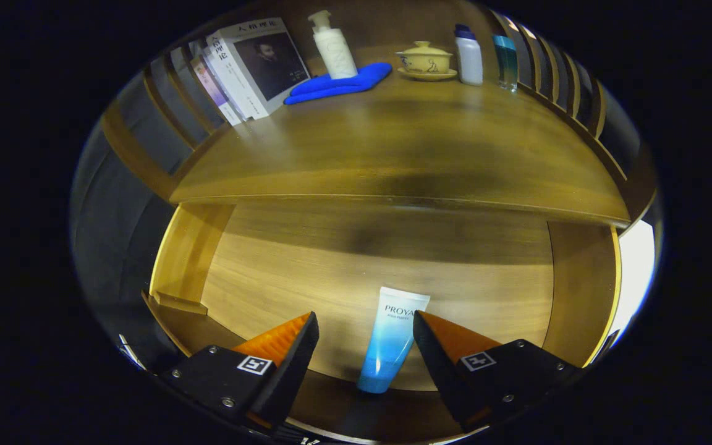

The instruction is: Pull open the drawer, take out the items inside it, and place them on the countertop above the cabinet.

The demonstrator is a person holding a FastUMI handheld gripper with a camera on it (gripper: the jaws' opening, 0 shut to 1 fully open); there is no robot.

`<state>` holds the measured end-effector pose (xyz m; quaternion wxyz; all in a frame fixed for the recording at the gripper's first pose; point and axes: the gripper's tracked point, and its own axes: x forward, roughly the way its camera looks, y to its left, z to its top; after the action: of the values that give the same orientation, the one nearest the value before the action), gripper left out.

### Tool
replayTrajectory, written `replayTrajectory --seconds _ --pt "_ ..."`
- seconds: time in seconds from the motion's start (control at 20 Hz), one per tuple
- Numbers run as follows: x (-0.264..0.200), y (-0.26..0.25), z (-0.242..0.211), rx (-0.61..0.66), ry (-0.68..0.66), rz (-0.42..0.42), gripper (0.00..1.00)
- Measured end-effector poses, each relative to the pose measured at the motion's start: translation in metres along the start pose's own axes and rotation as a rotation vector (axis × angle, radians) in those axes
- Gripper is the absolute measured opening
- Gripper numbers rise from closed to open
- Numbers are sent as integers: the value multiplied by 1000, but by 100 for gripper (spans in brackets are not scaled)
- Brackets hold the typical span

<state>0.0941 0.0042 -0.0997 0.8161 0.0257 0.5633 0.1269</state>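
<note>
Drawer [269,278] stands pulled open under the countertop [393,154], its pale wooden floor bare apart from one item. Up on the countertop, at the far side, sit books [251,68] on the left, a blue cloth [340,83] with a white pump bottle [333,46] on it, a lidded cup on a saucer [425,62] and two bottles [483,57] to the right. Down in the drawer, the tube [390,340] lies near its front edge, between the fingers of the gripper [365,327]. Those fingers are spread wide; the right one looks close to the tube, though I can't tell if it touches. So the opening looks done and the take-out is in hand. Next move, I'd judge: close evenly on the tube, then lift clear of the drawer front.
</note>
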Motion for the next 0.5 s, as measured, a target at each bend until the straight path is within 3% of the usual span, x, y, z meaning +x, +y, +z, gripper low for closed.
replayTrajectory --seconds 0.5 --pt "27 -24 -26 -70 129 -84 91"
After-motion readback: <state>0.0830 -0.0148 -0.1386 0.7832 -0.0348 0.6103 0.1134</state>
